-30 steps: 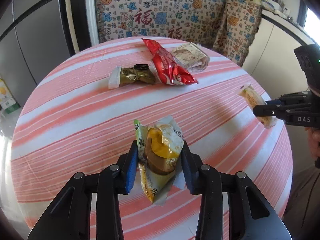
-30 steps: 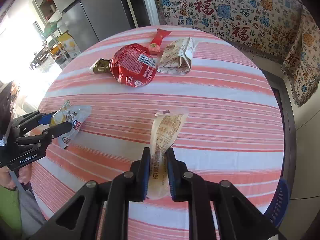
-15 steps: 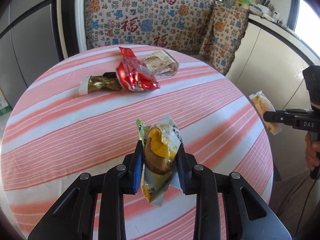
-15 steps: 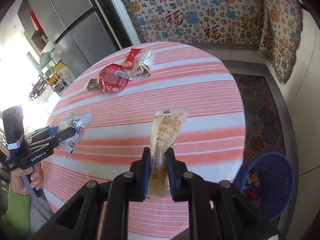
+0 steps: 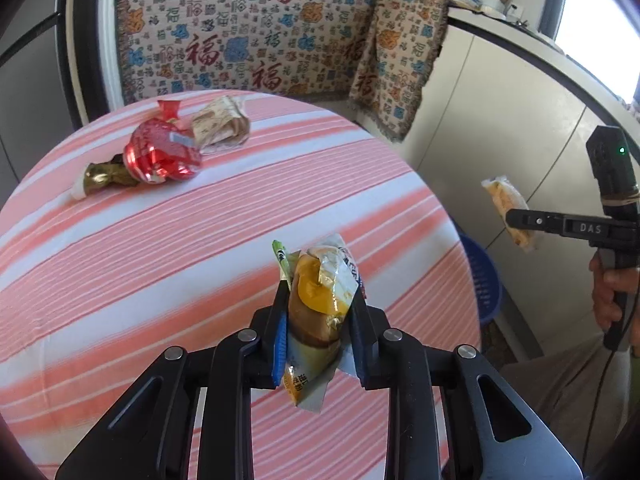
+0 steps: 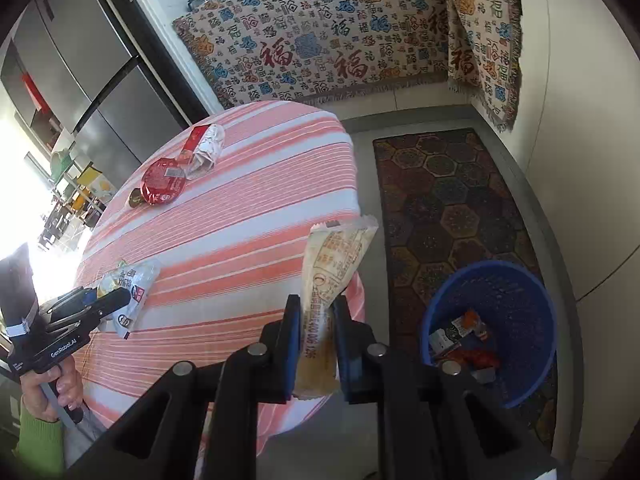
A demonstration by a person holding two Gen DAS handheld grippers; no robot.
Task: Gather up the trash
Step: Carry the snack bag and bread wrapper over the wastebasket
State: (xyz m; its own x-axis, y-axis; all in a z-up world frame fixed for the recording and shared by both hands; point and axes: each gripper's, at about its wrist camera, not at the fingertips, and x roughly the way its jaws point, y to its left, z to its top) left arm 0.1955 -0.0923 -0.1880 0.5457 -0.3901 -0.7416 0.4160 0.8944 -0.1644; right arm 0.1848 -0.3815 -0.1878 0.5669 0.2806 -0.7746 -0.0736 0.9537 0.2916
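Note:
My left gripper [image 5: 318,306] is shut on a crumpled yellow-brown snack wrapper [image 5: 320,300] and holds it above the striped round table [image 5: 160,248]; it also shows in the right wrist view [image 6: 128,284]. My right gripper [image 6: 316,320] is shut on a long beige wrapper [image 6: 332,272], held off the table's edge, left of the blue trash basket [image 6: 516,280] on the floor. That basket holds some trash. The beige wrapper also shows in the left wrist view [image 5: 506,208]. A red packet [image 5: 160,156], a gold wrapper [image 5: 102,174] and a beige paper wrapper [image 5: 218,126] lie on the table's far side.
A patterned rug [image 6: 448,200] lies on the floor by the basket. A patterned cloth [image 6: 328,40] covers the bench behind the table. White cabinets [image 5: 500,120] stand at the right, a fridge [image 6: 92,76] at the left.
Both grippers have lifted and swung to the right with their wrappers. The right gripper has left the table top and now hangs beside the blue basket.

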